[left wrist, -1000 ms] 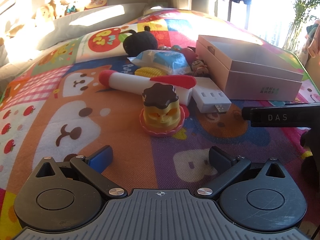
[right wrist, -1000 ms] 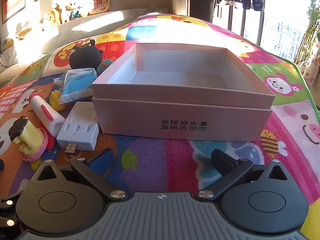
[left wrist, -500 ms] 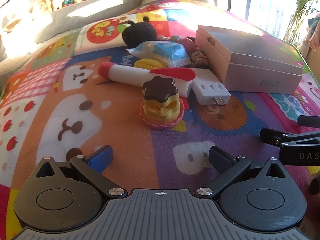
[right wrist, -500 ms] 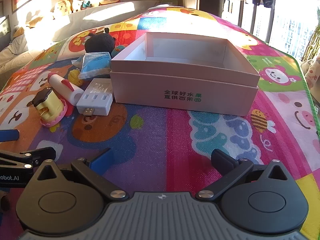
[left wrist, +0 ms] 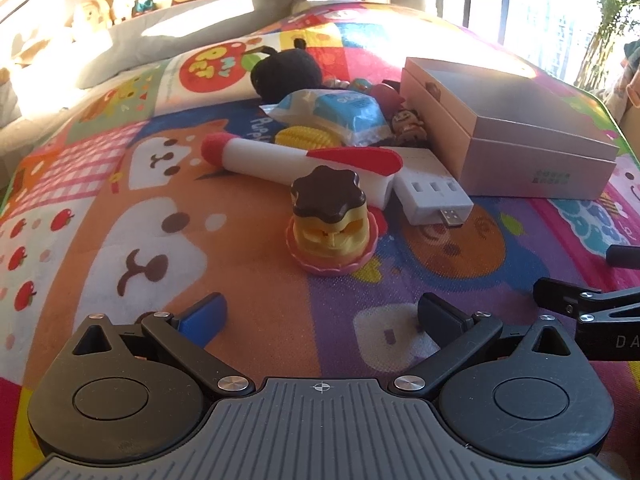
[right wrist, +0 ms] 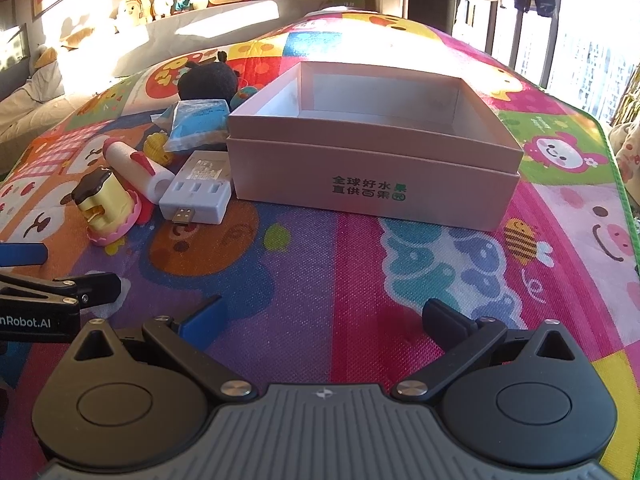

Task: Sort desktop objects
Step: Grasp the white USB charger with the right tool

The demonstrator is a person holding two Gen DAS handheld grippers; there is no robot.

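Both grippers are held wide open and nothing is gripped. The left gripper (left wrist: pixel 320 312) is held low over the mat (left wrist: pixel 248 304), and the pudding toy (left wrist: pixel 331 225) is seen at 12 o'clock from it, closer than half a second ago. Behind the toy, the white roller (left wrist: pixel 280 162) is laid flat, touching the white plug (left wrist: pixel 430 196) at 1 o'clock. The pink box (left wrist: pixel 516 136) is found at 2 o'clock, open on top (nothing can be seen in it). A blue pack (left wrist: pixel 340 110), a yellow toy (left wrist: pixel 310 136) and a black plush (left wrist: pixel 286 70) are piled farther back.

The right gripper (right wrist: pixel 322 316) is pointed at the box (right wrist: pixel 372 184), which is seen at 12 o'clock and looks a bit nearer than before. The plug (right wrist: pixel 200 192) and pudding toy (right wrist: pixel 106 208) are seen at 10 o'clock. None of the things have been moved since the earlier pictures. The left gripper's finger (right wrist: pixel 92 284) is seen at 9 o'clock.
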